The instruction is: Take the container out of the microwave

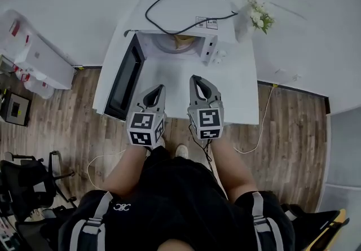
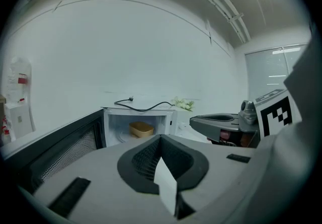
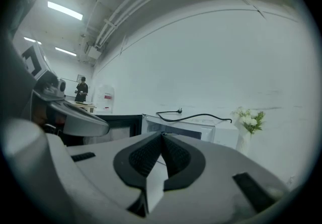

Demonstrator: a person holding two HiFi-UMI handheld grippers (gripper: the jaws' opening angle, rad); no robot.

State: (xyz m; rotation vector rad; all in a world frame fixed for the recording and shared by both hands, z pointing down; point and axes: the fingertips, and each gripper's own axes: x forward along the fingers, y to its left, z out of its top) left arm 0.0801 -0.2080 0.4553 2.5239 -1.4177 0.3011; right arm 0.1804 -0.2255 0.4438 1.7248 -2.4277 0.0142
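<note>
The microwave (image 1: 180,16) door (image 1: 123,78) stands open along the worktop's (image 1: 237,92) left edge. The left hand-held gripper (image 1: 161,88) is above the near edge, jaws together and empty. The container (image 1: 179,42) sits inside the microwave at the far edge. The right hand-held gripper (image 1: 194,79), just beside the left, is likewise closed on nothing.

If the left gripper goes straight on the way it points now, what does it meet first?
Probably the open microwave: the left gripper, jaws together, aims at its cavity, where the tan container sits. Depth is unclear.
</note>
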